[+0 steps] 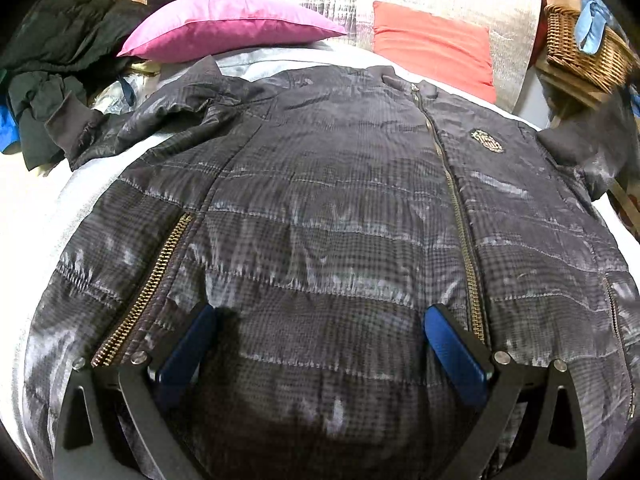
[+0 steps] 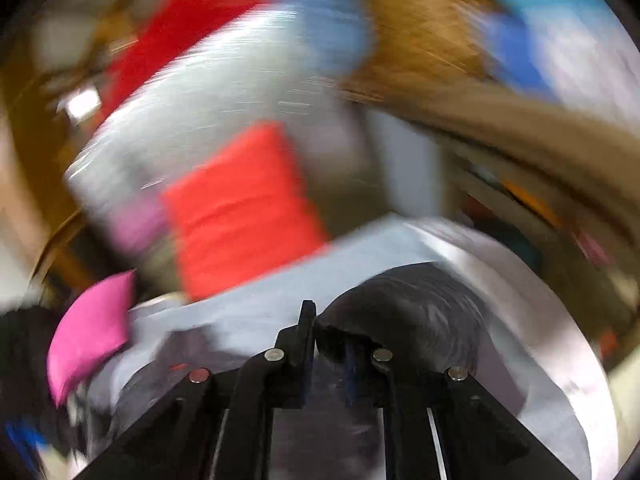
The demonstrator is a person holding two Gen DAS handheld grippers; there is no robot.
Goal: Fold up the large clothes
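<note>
The dark checked quilted jacket [image 1: 340, 208] lies zipped, spread across the bed [image 1: 36, 208]. The left hand-held gripper [image 1: 320, 334] hovers wide open, empty, above its hem. The right hand-held gripper [image 2: 314, 334] is clamped on dark jacket fabric.

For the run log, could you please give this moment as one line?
jacket: flat on bed, zipped | left gripper: open above jacket | right gripper: shut on dark jacket fabric, view blurred

Pink pillow [image 1: 228, 26], red cushion [image 1: 434, 46], wicker basket [image 1: 580, 50], dark clothes heap [image 1: 52, 68].
</note>
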